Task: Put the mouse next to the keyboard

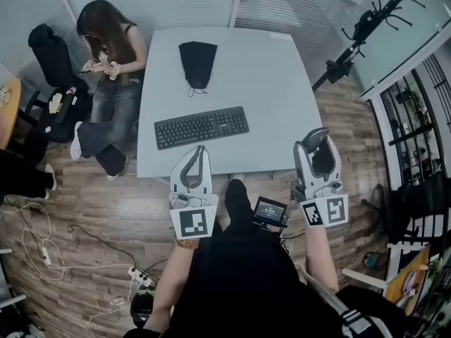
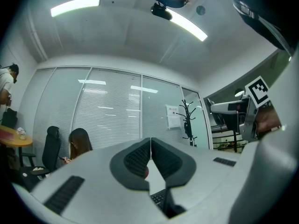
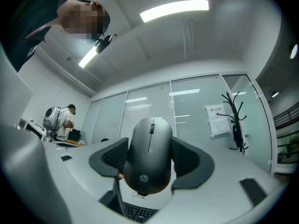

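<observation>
Clamping the mouse [image 3: 149, 155] by its flanks, the right gripper [image 1: 315, 141] holds it by the front right corner of the table [image 1: 275, 83], right of the keyboard [image 1: 201, 127]. Light, rigid, smooth-shelled (probably slippery), it suits this side grip. The left gripper [image 1: 199, 155] has its jaws together, empty.

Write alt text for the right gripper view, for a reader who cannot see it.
The right tool is shut on a dark grey mouse, held between its black pads with the scroll wheel facing the camera. Below it a strip of the black keyboard shows. Behind are a glass wall with blinds, a coat stand and a ceiling light.
</observation>
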